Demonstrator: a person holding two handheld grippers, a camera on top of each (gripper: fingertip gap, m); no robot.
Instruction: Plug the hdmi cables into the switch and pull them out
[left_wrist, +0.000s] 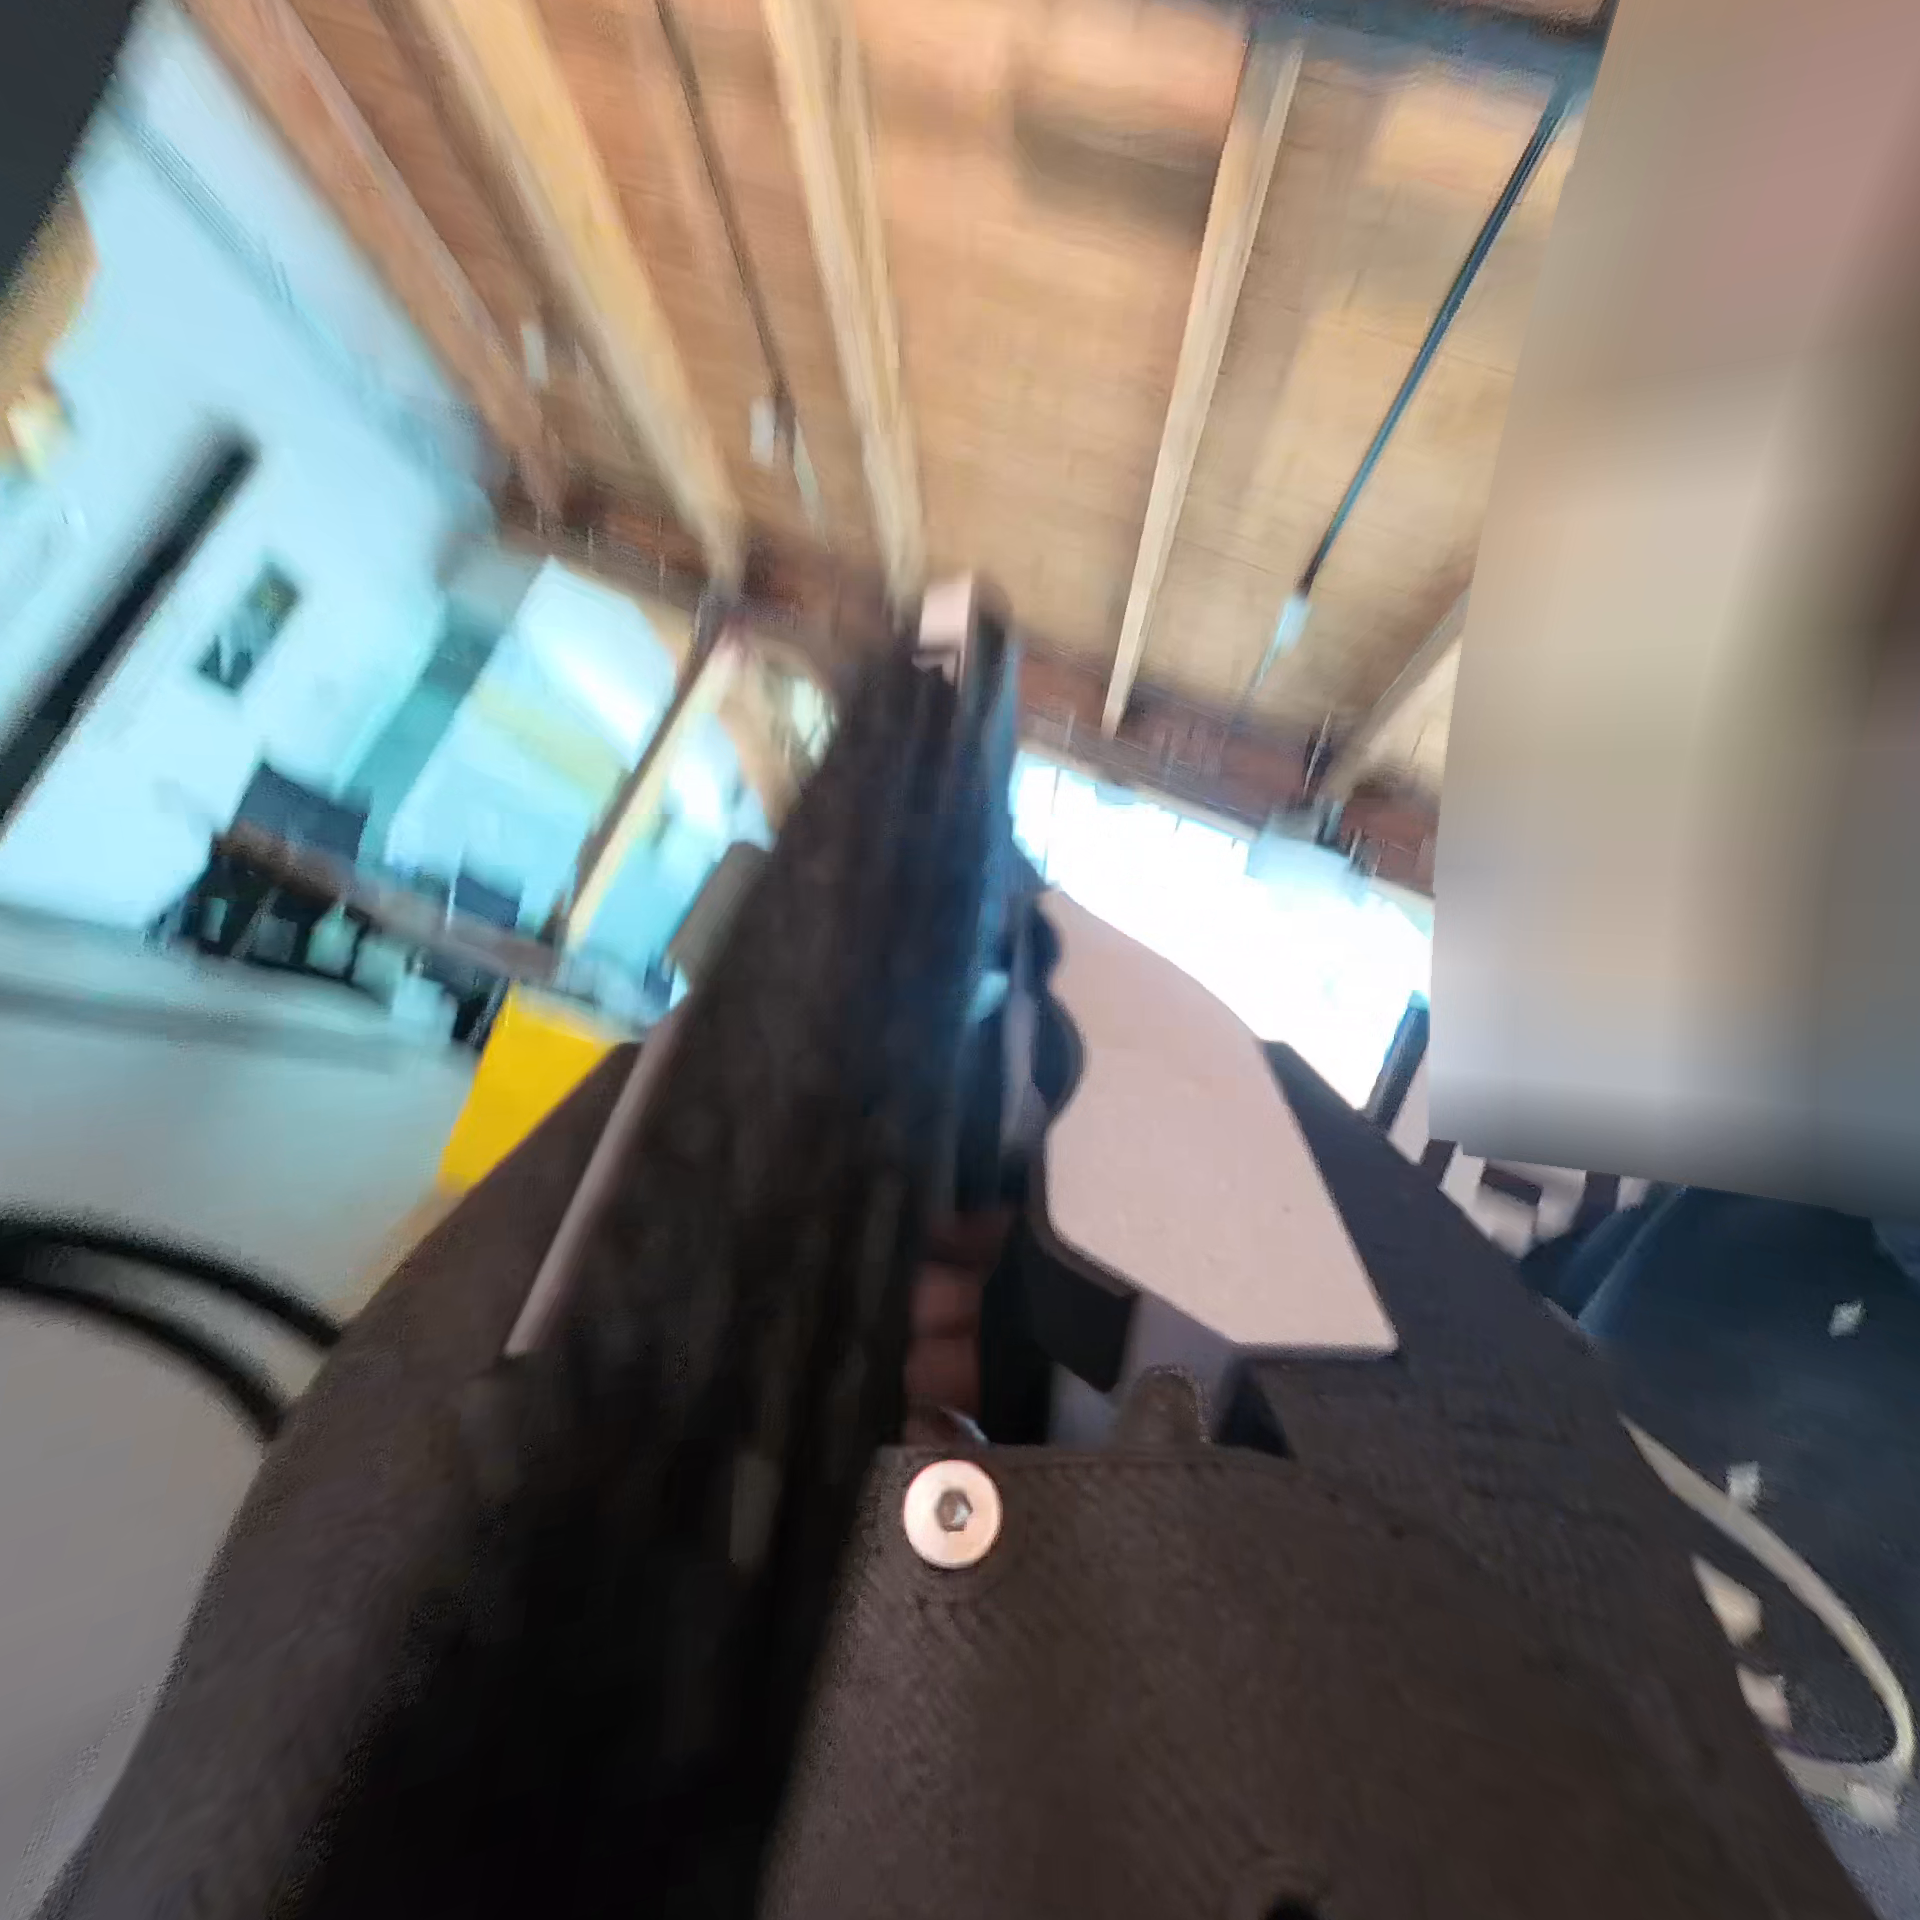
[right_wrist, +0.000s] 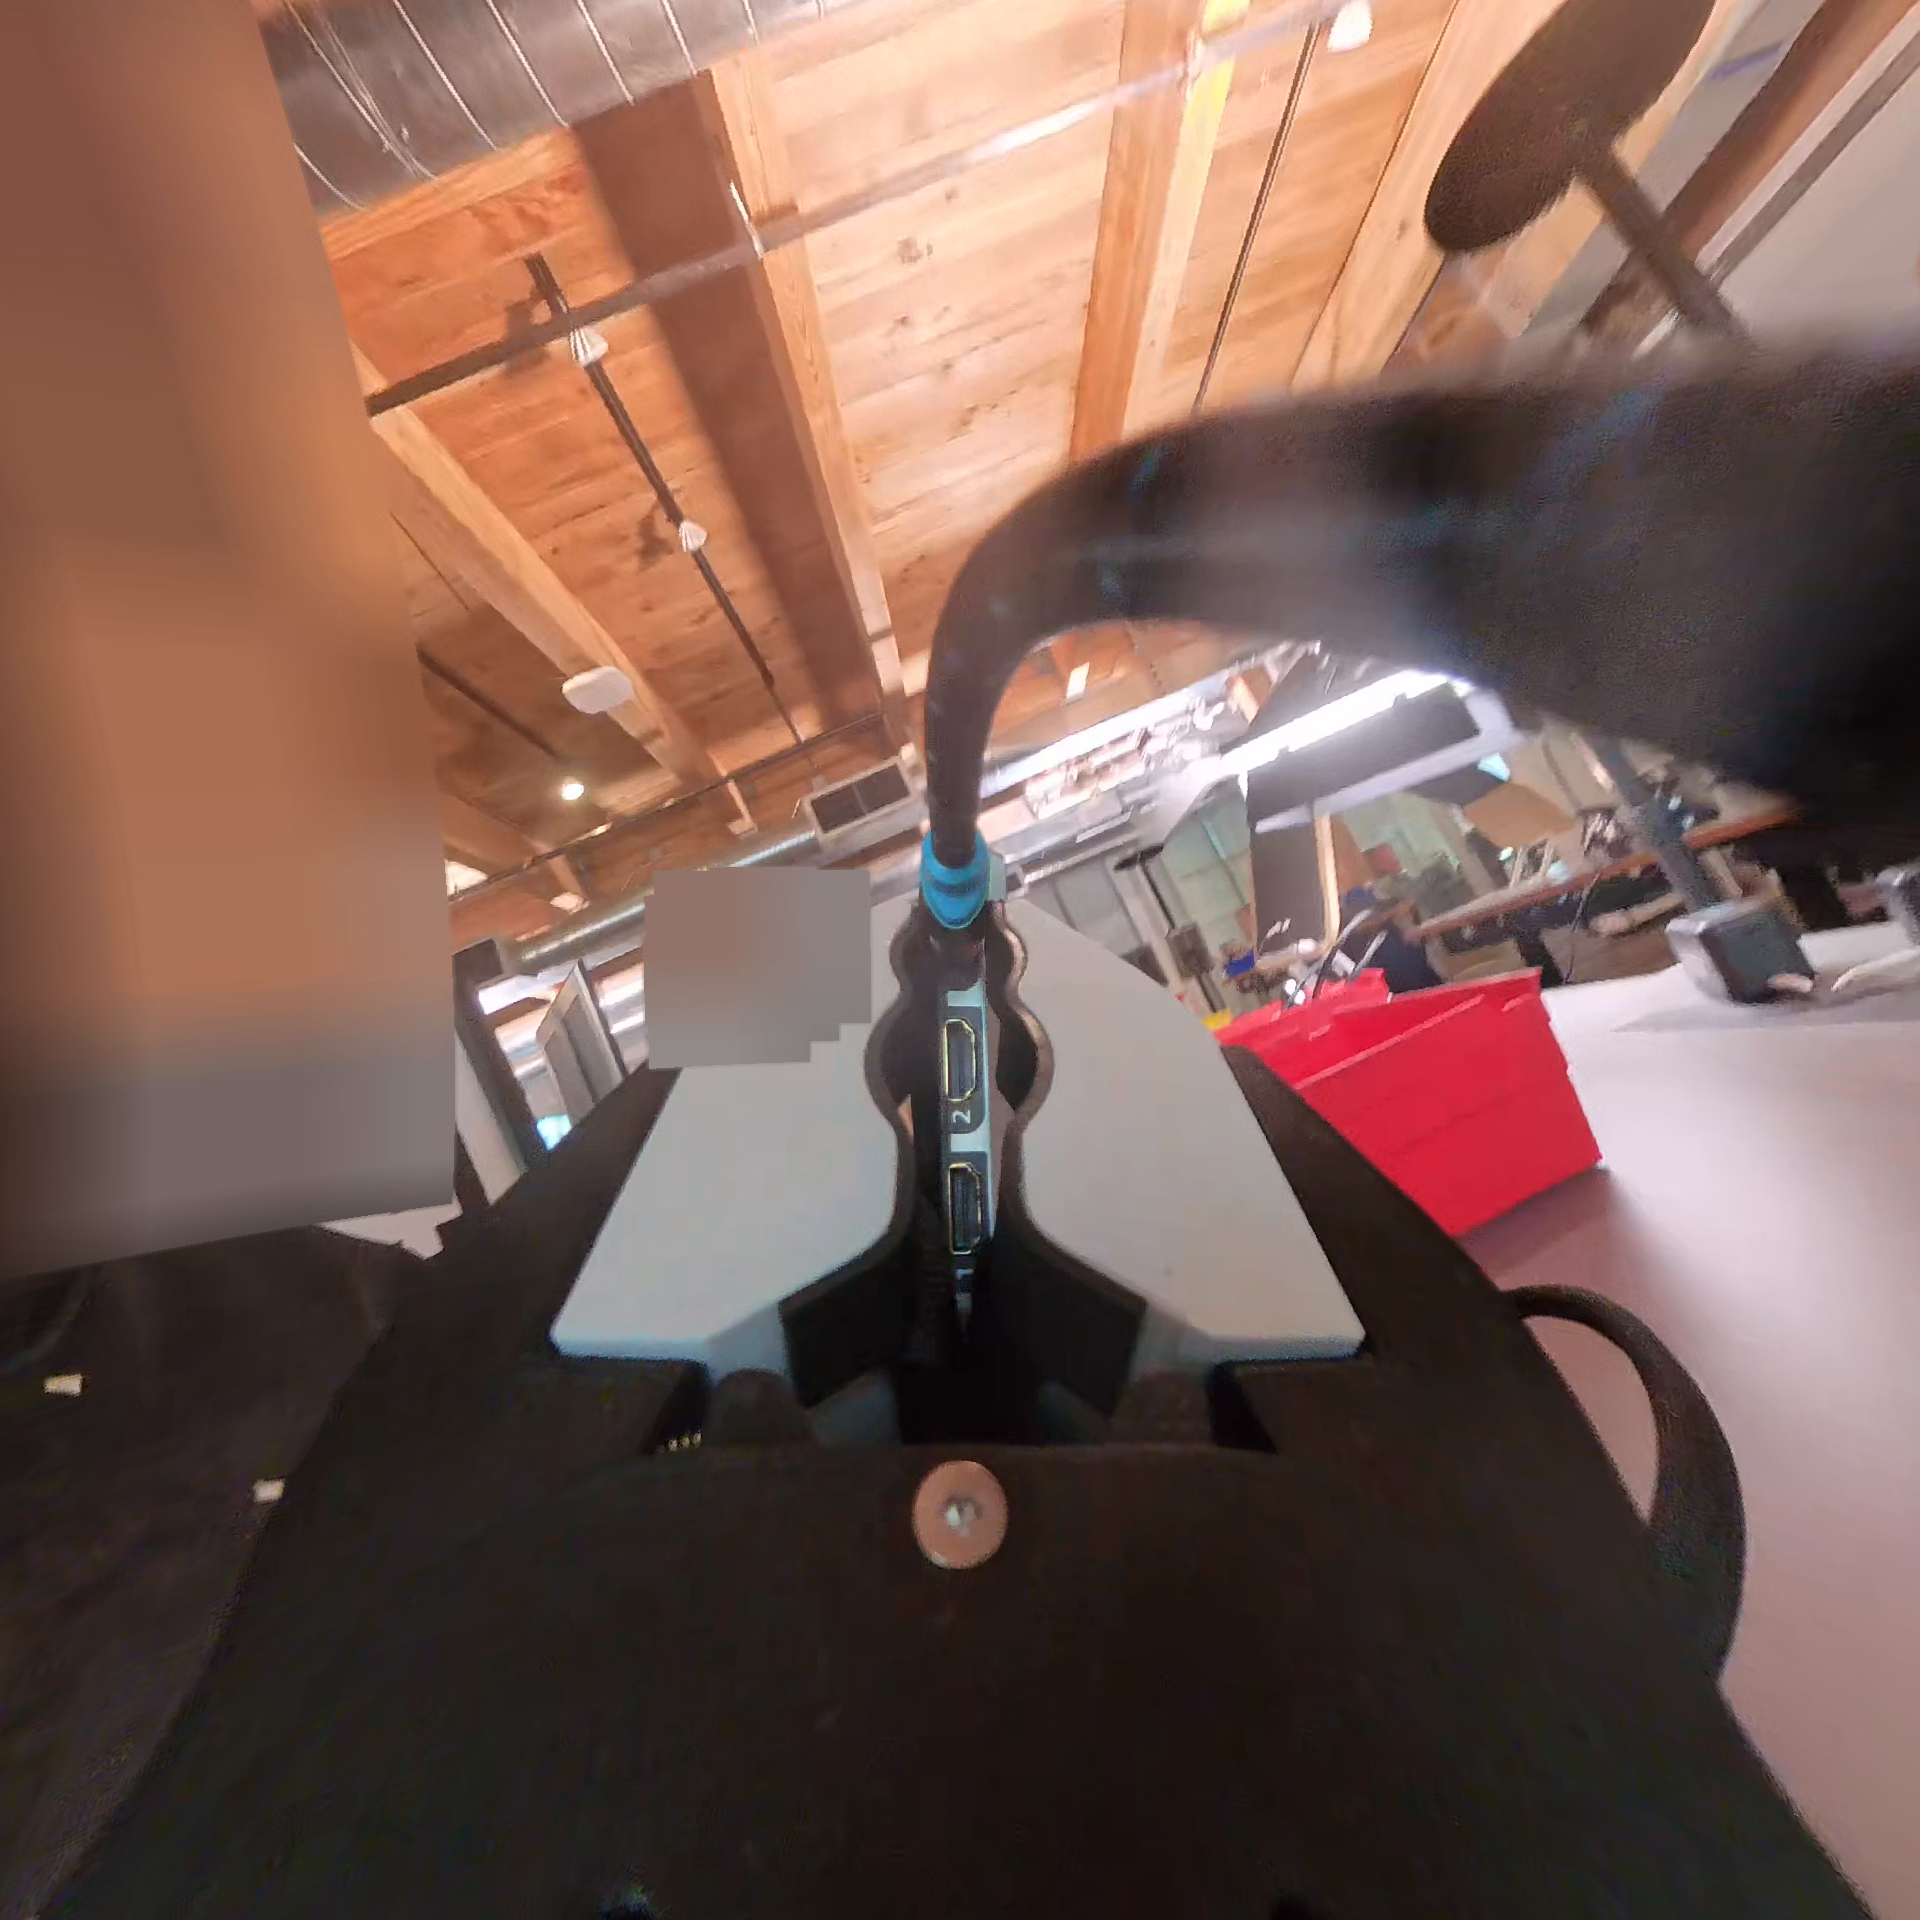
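Between the right gripper (right_wrist: 956, 1091) fingers sits the HDMI switch (right_wrist: 964, 1101), clamped edge-on, one braided cable (right_wrist: 951, 769) plugged at its far end. Left gripper (left_wrist: 966, 935) looks clenched on something dark, too blurry to name. I'd pull straight, no twisting.

I see a black braided cable (right_wrist: 951, 769) with a blue collar (right_wrist: 953, 883), a grey switch (right_wrist: 966, 1101) with gold-rimmed ports, pale grey fingers (right_wrist: 748, 1174), a red bin (right_wrist: 1444, 1091) and a yellow box (left_wrist: 520, 1081).
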